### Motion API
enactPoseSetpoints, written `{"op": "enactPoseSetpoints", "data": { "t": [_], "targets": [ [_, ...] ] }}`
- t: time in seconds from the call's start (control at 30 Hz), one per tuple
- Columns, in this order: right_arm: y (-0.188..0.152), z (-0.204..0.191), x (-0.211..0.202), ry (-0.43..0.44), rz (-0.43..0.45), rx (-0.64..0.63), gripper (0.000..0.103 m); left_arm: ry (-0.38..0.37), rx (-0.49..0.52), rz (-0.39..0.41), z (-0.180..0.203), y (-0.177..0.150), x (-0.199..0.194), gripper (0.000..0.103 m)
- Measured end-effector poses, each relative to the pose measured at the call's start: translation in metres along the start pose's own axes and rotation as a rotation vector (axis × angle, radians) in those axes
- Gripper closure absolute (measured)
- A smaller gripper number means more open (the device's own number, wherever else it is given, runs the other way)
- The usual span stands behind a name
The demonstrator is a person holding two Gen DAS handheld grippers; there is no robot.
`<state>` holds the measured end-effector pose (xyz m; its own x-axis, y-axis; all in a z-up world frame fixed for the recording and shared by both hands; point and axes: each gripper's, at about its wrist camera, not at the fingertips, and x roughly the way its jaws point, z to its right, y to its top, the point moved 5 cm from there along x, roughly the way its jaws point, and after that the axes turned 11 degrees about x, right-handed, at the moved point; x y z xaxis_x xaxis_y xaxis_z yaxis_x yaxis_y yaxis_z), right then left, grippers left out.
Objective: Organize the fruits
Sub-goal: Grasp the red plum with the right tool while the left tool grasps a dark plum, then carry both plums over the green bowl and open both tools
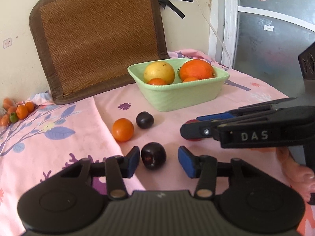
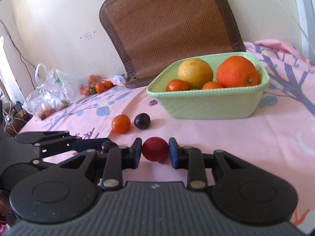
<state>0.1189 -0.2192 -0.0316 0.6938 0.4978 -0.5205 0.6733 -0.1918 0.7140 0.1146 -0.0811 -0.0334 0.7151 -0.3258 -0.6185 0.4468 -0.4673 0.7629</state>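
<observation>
Red plum [image 2: 155,149] clamped in R gripper [image 2: 155,151]; L gripper [image 1: 159,162] loose round dark plum [image 1: 153,155].

A glossy ribbed bowl [image 2: 206,106] is sitting on soft printed cloth [image 2: 216,137] — a coarse woven mat [image 2: 169,29] is leaning behind, beside crinkly clear plastic bags [image 2: 47,94].

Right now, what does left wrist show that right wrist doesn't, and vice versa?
Left wrist only: left gripper open around a dark plum, a gap on one side; the window frame.

Right wrist only: right gripper shut on a red plum; a plastic bag of fruit.

Both: the green bowl of citrus, a loose orange beside a second dark plum, the woven mat.
</observation>
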Motion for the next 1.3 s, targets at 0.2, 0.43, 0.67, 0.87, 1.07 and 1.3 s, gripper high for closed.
{"op": "enactPoseSetpoints", "data": {
  "t": [0.2, 0.43, 0.67, 0.87, 1.07, 1.3],
  "targets": [
    [-0.006, -0.009, 0.006, -0.033, -0.004, -0.077, 0.070, 0.009, -0.012, -0.004, -0.002, -0.002, 0.000, 0.075],
    [-0.007, -0.009, 0.006, -0.046, -0.002, -0.078, 0.070, 0.006, -0.025, 0.001, -0.002, -0.004, -0.002, 0.075],
    [-0.008, -0.009, 0.000, -0.098, 0.048, -0.090, 0.071, -0.005, -0.043, 0.005, -0.004, -0.006, -0.003, 0.075],
    [-0.006, -0.004, -0.005, -0.175, 0.101, -0.081, 0.071, -0.007, -0.059, 0.004, -0.005, -0.005, -0.002, 0.072],
    [-0.010, -0.005, 0.001, -0.187, 0.048, -0.114, 0.070, -0.001, -0.061, -0.003, -0.005, -0.003, 0.002, 0.066],
    [-0.016, -0.008, -0.002, -0.213, 0.051, -0.165, 0.071, 0.005, -0.067, 0.000, -0.006, -0.002, 0.002, 0.075]
  ]
}}
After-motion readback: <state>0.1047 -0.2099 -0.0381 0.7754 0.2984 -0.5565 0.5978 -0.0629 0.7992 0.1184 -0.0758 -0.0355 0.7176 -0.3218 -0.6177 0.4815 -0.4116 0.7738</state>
